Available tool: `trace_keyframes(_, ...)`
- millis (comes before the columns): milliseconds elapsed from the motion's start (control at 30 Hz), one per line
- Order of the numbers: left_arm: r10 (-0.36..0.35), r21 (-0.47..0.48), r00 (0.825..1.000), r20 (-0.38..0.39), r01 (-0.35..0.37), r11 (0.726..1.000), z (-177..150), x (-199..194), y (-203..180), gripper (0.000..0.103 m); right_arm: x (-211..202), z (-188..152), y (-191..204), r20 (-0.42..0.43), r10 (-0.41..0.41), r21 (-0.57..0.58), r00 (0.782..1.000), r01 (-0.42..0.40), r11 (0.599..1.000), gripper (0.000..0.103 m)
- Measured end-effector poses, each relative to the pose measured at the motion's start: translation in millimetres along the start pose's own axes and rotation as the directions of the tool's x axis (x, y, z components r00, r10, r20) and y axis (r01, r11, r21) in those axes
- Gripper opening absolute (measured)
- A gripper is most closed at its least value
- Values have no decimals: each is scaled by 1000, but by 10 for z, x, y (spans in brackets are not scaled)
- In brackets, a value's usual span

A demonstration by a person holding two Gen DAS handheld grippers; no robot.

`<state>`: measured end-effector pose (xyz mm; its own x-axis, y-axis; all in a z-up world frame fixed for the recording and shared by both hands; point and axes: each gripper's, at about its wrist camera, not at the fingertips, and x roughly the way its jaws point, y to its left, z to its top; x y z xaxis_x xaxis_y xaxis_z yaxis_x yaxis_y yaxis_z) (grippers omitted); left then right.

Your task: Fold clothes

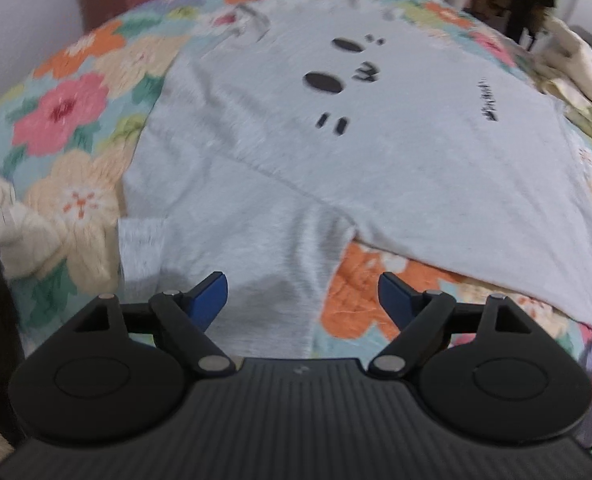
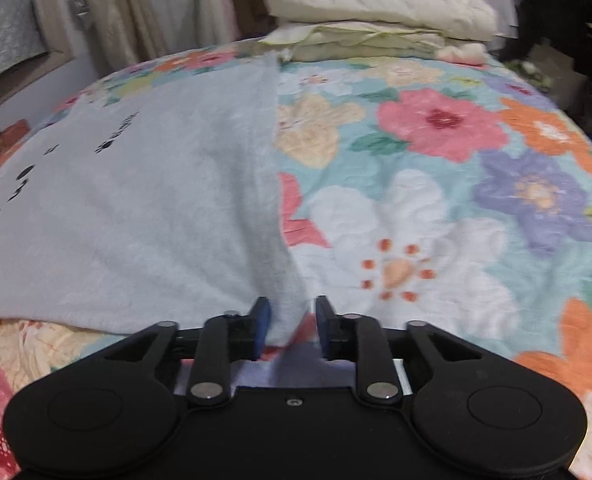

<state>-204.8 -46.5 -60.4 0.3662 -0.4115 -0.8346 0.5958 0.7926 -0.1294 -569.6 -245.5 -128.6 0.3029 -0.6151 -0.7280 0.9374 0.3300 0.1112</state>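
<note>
A light grey T-shirt (image 1: 335,152) with a black cartoon face print lies spread on a flowered bed quilt (image 1: 68,120). My left gripper (image 1: 303,292) is open, its blue fingers spread over the near sleeve, holding nothing. In the right wrist view the same T-shirt (image 2: 136,208) lies at the left. My right gripper (image 2: 292,320) has its jaws a small gap apart, with the shirt's near hem corner between them; the cloth there looks slightly lifted.
A stack of folded cream quilts (image 2: 375,16) sits at the far end of the bed. Cream fabric (image 1: 575,72) bunches at the right edge in the left wrist view, and more lies at the left (image 1: 0,224). Hanging clothes and a wall stand behind the bed.
</note>
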Motion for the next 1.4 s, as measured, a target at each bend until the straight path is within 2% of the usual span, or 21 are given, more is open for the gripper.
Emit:
trace_keyframes(67,4,27,1000,16,-4,1000,0,-87,-75,84,-163,63,22,13,10,-9,1000,-10,1000,37)
trace_keyframes(167,22,62,999,36,-24,998,-14,-195,-184,85,-418,154,134,24,75,-40,997,-74,996,51)
trace_keyframes(267,16,86,999,46,-20,996,-41,-278,-247,86,-644,228,334,27,145,-95,989,-142,985,54)
trace_keyframes(400,10,121,999,47,-16,993,-102,-342,-302,88,-846,302,635,-4,288,-161,957,-285,945,55)
trace_keyframes(467,12,130,999,44,-18,991,-131,-360,-315,89,-930,318,787,-20,335,-180,942,-333,926,55)
trace_keyframes(533,8,140,999,38,-14,990,-157,-378,-331,91,-996,321,934,-33,338,-203,941,-337,919,57)
trace_keyframes(633,-8,172,1000,30,2,985,-194,-416,-377,99,-1070,311,1091,-53,333,-225,941,-336,915,61)
trace_keyframes(733,-18,200,999,37,10,980,-221,-460,-437,99,-1094,292,1210,-53,341,-230,938,-344,910,71)
trace_keyframes(800,-23,210,999,41,13,978,-232,-482,-472,99,-1063,302,1289,-48,330,-224,943,-332,916,83)
trace_keyframes(933,-33,214,999,41,23,977,-260,-510,-517,100,-1017,297,1383,-52,296,-216,954,-300,929,84)
trace_keyframes(1067,-6,231,999,46,-4,973,-285,-523,-578,101,-993,281,1475,-78,249,-208,965,-260,943,84)
trace_keyframes(1400,-14,257,998,66,-3,966,-332,-590,-659,102,-1072,202,1530,-40,278,-203,960,-280,938,86)
